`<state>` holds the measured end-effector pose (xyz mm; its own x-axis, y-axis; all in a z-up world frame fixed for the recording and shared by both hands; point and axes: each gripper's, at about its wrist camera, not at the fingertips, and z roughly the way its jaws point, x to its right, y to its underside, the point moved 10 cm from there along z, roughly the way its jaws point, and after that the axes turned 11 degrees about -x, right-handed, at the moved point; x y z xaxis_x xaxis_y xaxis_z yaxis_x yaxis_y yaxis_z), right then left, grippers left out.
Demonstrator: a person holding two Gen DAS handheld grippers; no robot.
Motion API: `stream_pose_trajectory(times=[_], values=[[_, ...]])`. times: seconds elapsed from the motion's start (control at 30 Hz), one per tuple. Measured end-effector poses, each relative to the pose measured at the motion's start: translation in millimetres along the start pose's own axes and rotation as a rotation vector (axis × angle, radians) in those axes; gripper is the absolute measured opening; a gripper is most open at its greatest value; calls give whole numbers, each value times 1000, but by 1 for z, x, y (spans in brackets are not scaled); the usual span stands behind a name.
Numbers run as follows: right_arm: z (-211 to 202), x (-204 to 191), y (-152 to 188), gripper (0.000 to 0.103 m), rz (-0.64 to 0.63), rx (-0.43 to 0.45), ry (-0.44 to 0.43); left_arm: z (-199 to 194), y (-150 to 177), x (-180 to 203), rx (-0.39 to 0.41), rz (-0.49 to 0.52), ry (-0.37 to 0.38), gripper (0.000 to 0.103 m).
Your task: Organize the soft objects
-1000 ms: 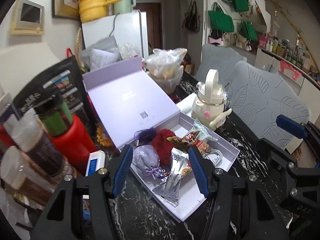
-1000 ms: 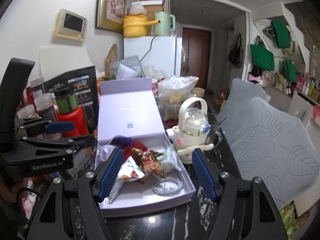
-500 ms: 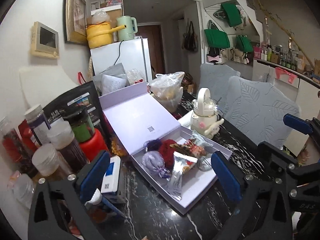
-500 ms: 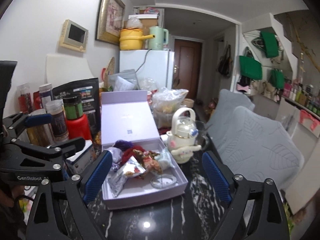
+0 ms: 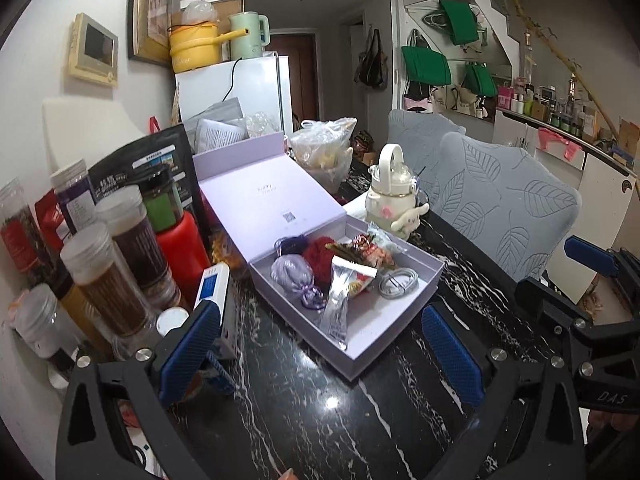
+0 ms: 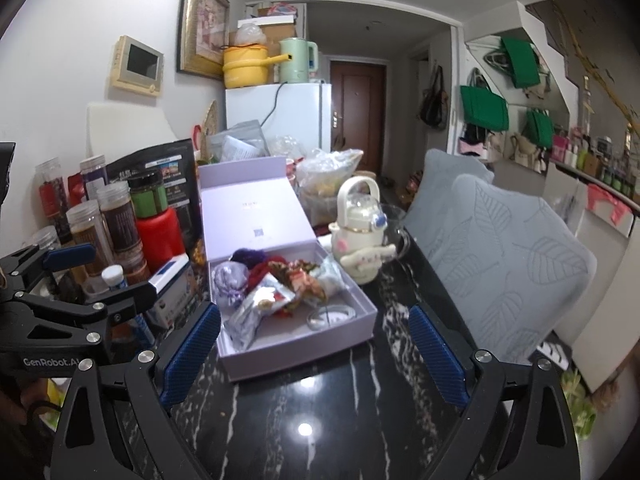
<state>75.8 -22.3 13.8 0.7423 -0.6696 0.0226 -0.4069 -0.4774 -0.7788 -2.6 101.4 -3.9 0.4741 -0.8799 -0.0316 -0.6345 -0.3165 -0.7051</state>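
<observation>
Nearest, the left gripper (image 5: 320, 350) and the right gripper (image 6: 314, 354) both hang wide apart with nothing in them over the black marble desk (image 5: 320, 404), and just beyond sits the open pale purple box (image 5: 384, 330) holding a lilac cloth pouch (image 5: 291, 274), a red fuzzy ball (image 5: 319, 258) and a silver snack bag (image 5: 340, 300).

Lighting was even indoor light from overhead, moderately bright. A small round glare spot sat on the glossy black worktop (image 6: 305, 429) in the right wrist view, and a similar one in the left wrist view. Shadows were soft and short beside the open box (image 5: 360, 344). Both pictures showed strong fisheye bending, with black corners and curved walls at the edges. The centre was sharp; the hallway door (image 6: 358, 100) was dimmer. No motion blur was evident.
</observation>
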Motion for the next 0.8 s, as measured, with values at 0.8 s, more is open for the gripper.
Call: stream_pose_trajectory(times=[0.8], values=[[33, -9, 42, 96, 30, -93, -23, 37, 36, -4, -73, -26, 46, 103]])
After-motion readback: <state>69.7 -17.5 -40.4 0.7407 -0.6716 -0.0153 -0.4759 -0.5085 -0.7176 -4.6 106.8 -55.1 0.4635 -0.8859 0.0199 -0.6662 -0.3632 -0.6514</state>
